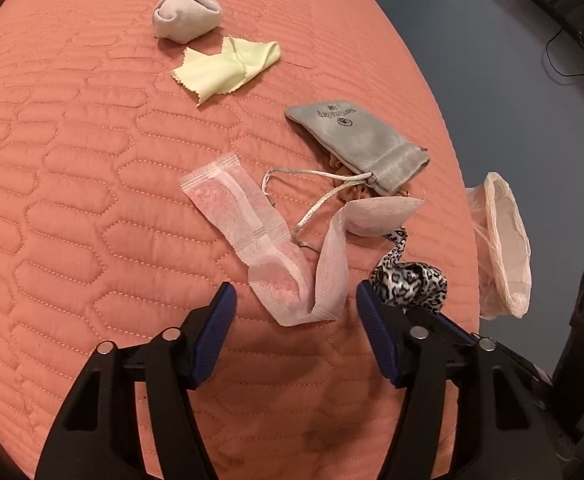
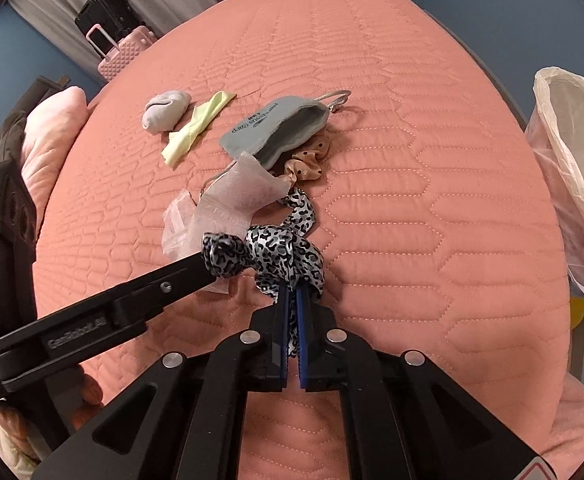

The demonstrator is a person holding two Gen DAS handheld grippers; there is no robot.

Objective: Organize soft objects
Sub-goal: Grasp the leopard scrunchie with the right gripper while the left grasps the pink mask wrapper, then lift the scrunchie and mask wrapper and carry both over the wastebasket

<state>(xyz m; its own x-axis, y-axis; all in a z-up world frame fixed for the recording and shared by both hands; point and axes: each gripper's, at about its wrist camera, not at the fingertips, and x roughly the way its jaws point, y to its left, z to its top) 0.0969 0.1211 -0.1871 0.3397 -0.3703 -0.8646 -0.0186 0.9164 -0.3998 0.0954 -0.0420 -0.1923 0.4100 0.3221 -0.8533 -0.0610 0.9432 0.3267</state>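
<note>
A salmon quilt [image 1: 92,200] covers the bed under both grippers. Far ahead and left of the left gripper [image 1: 295,304] lies a rolled grey sock [image 1: 186,14], with a yellow cloth [image 1: 224,68] touching its near side. Closer in, a white gauze strip [image 1: 252,236] runs from ahead-left down to a fold right between the left gripper's blue pads [image 1: 222,320], which stand apart with neither pressing on it. Ahead and to the right, a grey pouch [image 1: 355,140] lies flat, its cord looping toward the gauze. A leopard ribbon [image 2: 284,248] bunches against the outside of that gripper's right finger. The right gripper [image 2: 292,300] has its jaws together, clamped on the ribbon's near end; the ribbon trails ahead toward a tan dotted scrunchie [image 2: 309,158] at the pouch's mouth. Off the bed's edge, far right of both grippers, stands a bin with a pale liner [image 2: 571,184].
</note>
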